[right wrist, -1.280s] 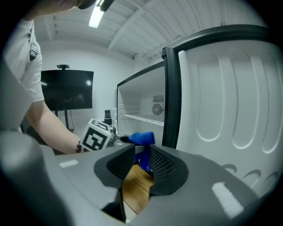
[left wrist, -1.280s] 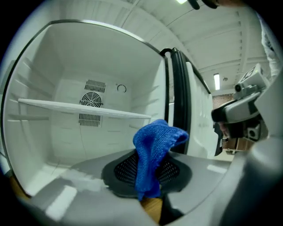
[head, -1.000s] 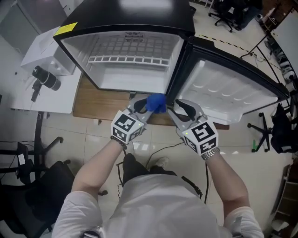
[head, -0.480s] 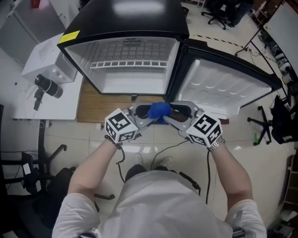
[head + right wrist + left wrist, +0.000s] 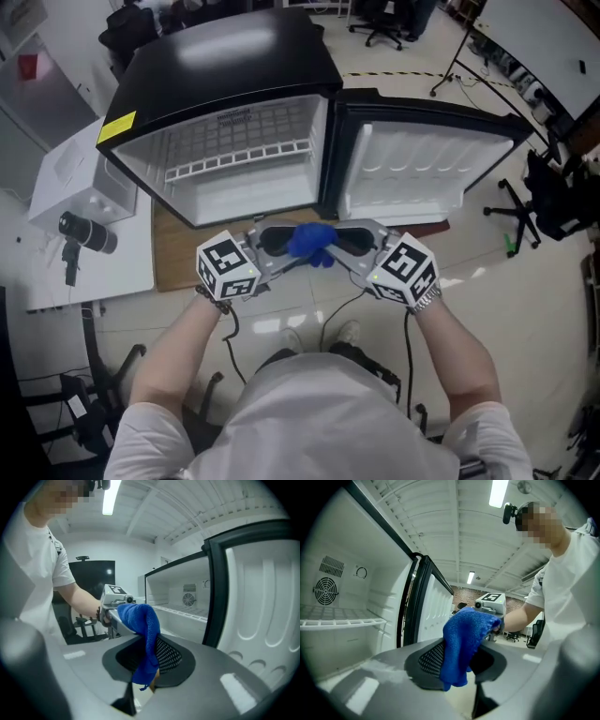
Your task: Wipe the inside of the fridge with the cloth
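The blue cloth (image 5: 309, 242) hangs between my two grippers, which point at each other just in front of the open black fridge (image 5: 216, 56). My right gripper (image 5: 330, 247) has just been closing, and its jaws pinch the lower part of the cloth (image 5: 143, 630). My left gripper (image 5: 292, 249) has just been opening. The cloth (image 5: 464, 644) drapes across one mesh pad with a gap beside it. The white fridge interior (image 5: 239, 183) has a wire shelf (image 5: 234, 159) and holds nothing else.
The fridge door (image 5: 422, 169) stands open to the right. The fridge sits on a wooden board (image 5: 173, 253). A white table (image 5: 56, 253) with a black camera (image 5: 84, 232) is at the left. A cable (image 5: 375, 309) lies on the tiled floor, and office chairs stand around.
Both grippers have risen and turned tip to tip, with the cloth carried up between them. The right jaws have narrowed around the cloth, and the left jaws have spread.
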The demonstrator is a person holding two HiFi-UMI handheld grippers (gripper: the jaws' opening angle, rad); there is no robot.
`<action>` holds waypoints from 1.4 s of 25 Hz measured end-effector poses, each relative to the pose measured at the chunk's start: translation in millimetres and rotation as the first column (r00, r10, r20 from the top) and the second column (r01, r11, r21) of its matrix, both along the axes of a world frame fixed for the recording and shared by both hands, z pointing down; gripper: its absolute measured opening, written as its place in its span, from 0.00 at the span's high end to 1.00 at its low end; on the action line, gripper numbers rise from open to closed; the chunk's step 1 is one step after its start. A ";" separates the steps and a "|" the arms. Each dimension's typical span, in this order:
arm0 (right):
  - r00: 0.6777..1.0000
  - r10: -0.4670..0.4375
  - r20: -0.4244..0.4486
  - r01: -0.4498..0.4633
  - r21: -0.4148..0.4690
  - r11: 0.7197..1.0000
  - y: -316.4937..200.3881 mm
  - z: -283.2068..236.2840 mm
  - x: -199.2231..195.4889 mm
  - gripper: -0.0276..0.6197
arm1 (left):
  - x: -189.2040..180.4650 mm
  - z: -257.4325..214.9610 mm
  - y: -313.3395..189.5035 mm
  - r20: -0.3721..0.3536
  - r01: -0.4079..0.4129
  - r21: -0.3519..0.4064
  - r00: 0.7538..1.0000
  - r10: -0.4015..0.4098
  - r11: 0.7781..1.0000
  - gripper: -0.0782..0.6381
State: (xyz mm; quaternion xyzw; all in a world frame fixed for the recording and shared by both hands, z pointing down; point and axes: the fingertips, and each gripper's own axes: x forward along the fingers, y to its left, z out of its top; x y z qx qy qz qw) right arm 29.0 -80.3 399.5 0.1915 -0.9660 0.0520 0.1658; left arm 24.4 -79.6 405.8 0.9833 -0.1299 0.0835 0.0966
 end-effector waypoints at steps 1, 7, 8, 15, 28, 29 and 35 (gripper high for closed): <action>0.999 0.051 0.016 -0.052 0.015 0.999 -3.8 -4.6 3.5 0.87 | 0.2 -2.5 -1.5 -0.001 0.005 0.014 1.000 -0.005 1.000 0.69; 0.953 0.287 0.098 -0.295 0.078 0.952 -26.7 -33.4 37.6 0.87 | 4.6 -7.3 -16.0 -0.019 0.088 0.049 0.996 -0.087 0.995 0.61; 0.944 0.311 0.110 -0.321 0.079 0.944 -30.5 -37.9 44.4 0.87 | 6.1 -6.3 -17.9 -0.022 0.108 0.045 0.994 -0.107 0.993 0.61; 0.883 0.436 0.174 -0.461 0.137 0.877 -60.4 -85.7 92.1 0.87 | 37.5 11.7 -30.6 0.010 0.242 0.025 0.970 -0.243 0.970 0.61; 0.832 0.509 0.221 -0.543 0.133 0.829 -108.1 -126.1 112.7 0.87 | 87.1 73.9 -87.7 0.213 0.592 -0.005 0.788 -0.577 0.806 0.62; 0.827 0.516 0.223 -0.549 0.125 0.826 -110.5 -126.1 112.0 0.87 | 87.1 78.9 -91.4 0.228 0.609 -0.010 0.774 -0.591 0.793 0.62; 0.793 0.570 0.214 -0.597 0.087 0.798 -120.8 -123.2 110.4 0.87 | 86.9 104.3 -103.9 0.289 0.669 -0.027 0.716 -0.635 0.742 0.66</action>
